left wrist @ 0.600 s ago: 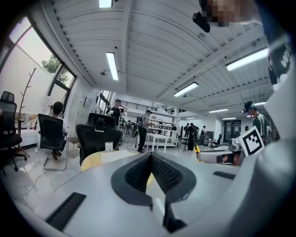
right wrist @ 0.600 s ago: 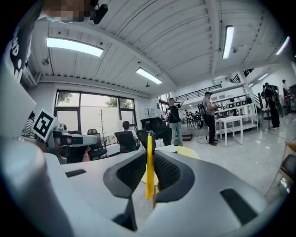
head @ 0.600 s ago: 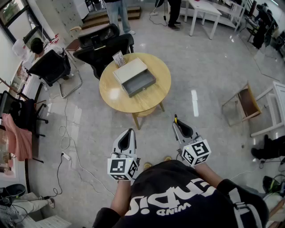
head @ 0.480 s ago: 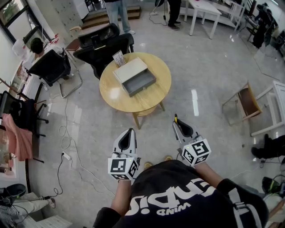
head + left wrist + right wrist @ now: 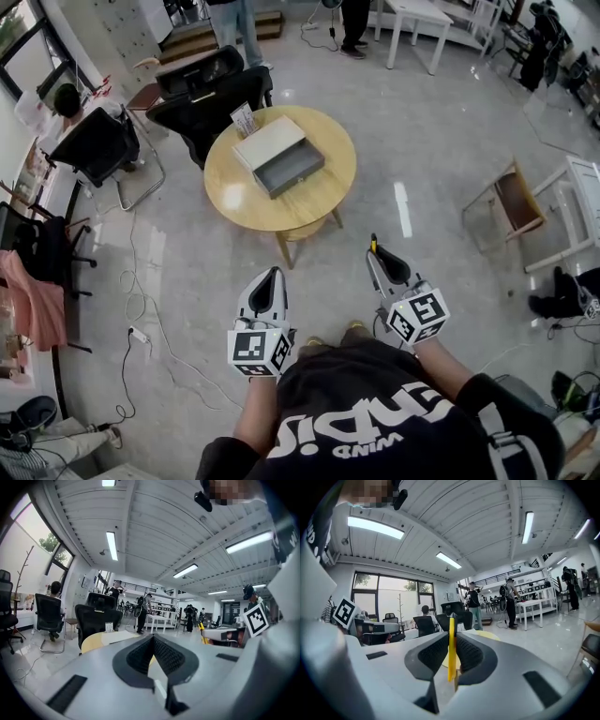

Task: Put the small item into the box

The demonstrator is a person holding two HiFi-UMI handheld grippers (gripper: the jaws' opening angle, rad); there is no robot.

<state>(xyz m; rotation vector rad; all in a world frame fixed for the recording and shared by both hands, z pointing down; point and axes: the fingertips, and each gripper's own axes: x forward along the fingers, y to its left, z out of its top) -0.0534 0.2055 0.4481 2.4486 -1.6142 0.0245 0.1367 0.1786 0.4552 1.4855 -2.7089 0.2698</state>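
Compared with the earlier frame, the round wooden bench (image 5: pixel 246 195) and the box (image 5: pixel 302 175) on it are sitting a little higher and further left in the head view, as if the person is shifting the head or stepping. Both grippers are keeping roughly their former places at lower centre.

The right gripper (image 5: pixel 377 255) is clenching its fingers on a thin yellow stick (image 5: pixel 451 651) with a dark tip. The stick is standing upright between the ribbed pads and is poking out beyond the fingertips. The left gripper (image 5: pixel 153 640) is holding its fingers pressed together with nothing between them.

The box is lying at upper centre of the head view, its grey tray pulled open beside a pale lid. It is sitting well apart from both grippers, with bare floor in between. Black chairs (image 5: pixel 211 94) are standing behind the bench at upper left.

The stick is looking light, stiff and smooth. Being so narrow, it is likely to swivel or slide in the pads if the grip loosens. Holding it near its middle, as the fingers seem to be doing, is probably the steadiest way to carry it to the open tray.
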